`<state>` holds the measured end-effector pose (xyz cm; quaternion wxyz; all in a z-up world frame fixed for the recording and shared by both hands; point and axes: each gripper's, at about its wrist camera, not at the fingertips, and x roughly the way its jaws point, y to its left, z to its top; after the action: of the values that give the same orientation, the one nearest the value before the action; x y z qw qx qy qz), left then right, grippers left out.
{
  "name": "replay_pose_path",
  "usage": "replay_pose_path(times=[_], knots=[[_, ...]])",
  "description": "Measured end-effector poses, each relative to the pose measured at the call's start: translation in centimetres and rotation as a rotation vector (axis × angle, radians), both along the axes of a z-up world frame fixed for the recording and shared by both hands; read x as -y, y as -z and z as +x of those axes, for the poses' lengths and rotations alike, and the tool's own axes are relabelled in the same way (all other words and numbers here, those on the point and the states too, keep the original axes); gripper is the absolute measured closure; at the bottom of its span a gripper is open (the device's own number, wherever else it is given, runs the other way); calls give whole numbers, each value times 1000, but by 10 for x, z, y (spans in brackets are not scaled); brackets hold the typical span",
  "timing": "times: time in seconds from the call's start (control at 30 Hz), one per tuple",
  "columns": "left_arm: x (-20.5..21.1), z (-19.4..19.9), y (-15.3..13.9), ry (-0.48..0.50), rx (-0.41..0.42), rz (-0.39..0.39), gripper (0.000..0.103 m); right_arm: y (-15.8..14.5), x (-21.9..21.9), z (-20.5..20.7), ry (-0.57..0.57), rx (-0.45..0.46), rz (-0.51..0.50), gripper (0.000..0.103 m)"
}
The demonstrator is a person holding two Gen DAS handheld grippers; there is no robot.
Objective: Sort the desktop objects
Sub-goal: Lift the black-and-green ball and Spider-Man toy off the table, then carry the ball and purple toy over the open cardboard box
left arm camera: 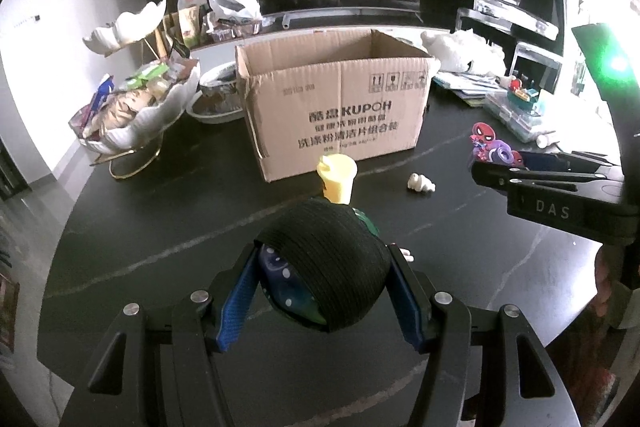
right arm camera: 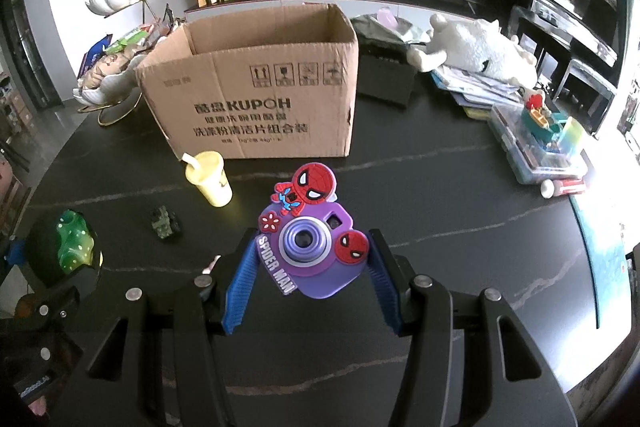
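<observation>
From my left wrist, my left gripper (left arm camera: 324, 283) pinched a ball (left arm camera: 320, 267) wrapped in a black band, in front of the open box (left arm camera: 336, 99). A yellow cup (left arm camera: 337, 179) stood just before the box.

From my right wrist, my right gripper (right arm camera: 310, 267) pinched a purple toy camera (right arm camera: 312, 243), also before the box (right arm camera: 256, 99), with the cup (right arm camera: 209, 178) at the box's front left corner.
</observation>
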<state>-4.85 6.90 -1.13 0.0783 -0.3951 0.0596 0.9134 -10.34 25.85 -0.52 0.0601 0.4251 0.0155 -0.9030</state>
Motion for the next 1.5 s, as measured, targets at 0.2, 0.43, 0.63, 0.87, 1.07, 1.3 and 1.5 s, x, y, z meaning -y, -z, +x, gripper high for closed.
replay_pose_path(times=[0.2, 0.43, 0.63, 0.87, 1.07, 1.3, 1.5], knots=[[4, -7, -6, -10, -9, 5, 45, -9, 4, -1, -7, -16, 6, 53], [11, -13, -14, -31, -30, 40, 45, -20, 9, -2, -18, -40, 9, 53], [9, -19, -18, -26, -38, 19, 45, -27, 12, -6, -26, -53, 14, 53], [7, -27, -24, -16, -44, 6, 45, -33, 16, -14, -40, -63, 13, 53], [8, -36, -30, -20, -56, 4, 45, -38, 18, -20, -48, -70, 9, 53], [9, -47, -38, -24, -85, -3, 45, -45, 19, -27, -54, -78, 10, 53], [11, -57, -43, -27, -94, -6, 45, -49, 20, -35, -56, -86, 13, 53]])
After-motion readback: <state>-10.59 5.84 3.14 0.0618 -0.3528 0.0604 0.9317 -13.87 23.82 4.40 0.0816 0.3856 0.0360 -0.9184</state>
